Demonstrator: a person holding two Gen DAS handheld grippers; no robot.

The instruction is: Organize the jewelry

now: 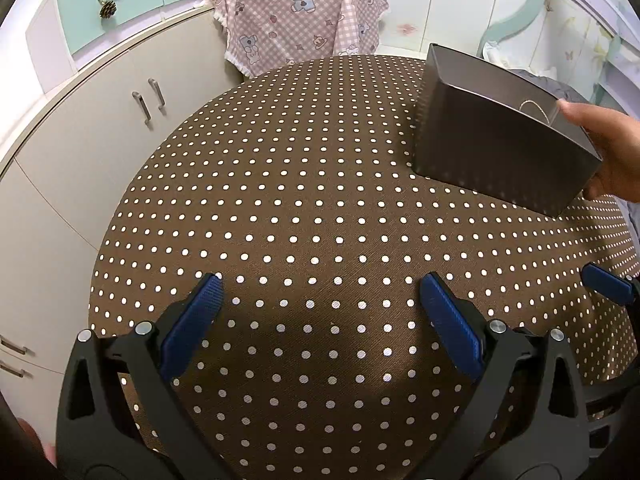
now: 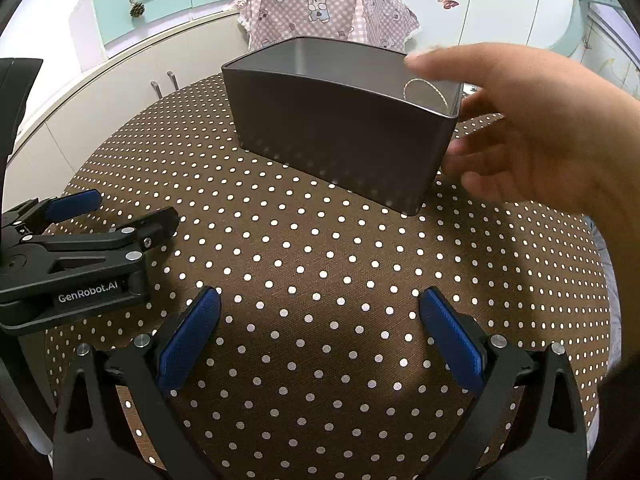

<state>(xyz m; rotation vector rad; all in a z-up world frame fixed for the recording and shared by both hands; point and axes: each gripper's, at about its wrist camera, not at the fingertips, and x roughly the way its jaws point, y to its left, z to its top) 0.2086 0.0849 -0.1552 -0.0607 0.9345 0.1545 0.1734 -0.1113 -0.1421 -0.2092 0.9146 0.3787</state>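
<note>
A dark grey metal box [image 2: 340, 136] stands open-topped on the brown polka-dot table [image 2: 320, 264]; it also shows in the left wrist view [image 1: 492, 140] at the far right. A thin pale chain loop [image 2: 424, 90] hangs inside its right end, also seen in the left wrist view [image 1: 534, 110]. A bare hand [image 2: 532, 132] holds the box's right end. My right gripper [image 2: 320, 320] is open and empty, well short of the box. My left gripper [image 1: 320, 308] is open and empty over bare cloth; it lies at the left in the right wrist view [image 2: 132, 208].
White cabinets [image 1: 100, 128] curve along the table's left side. A chair draped in pink checked cloth [image 1: 296, 12] stands behind the table. A blue pad of the right gripper [image 1: 608, 284] shows at the right edge of the left wrist view.
</note>
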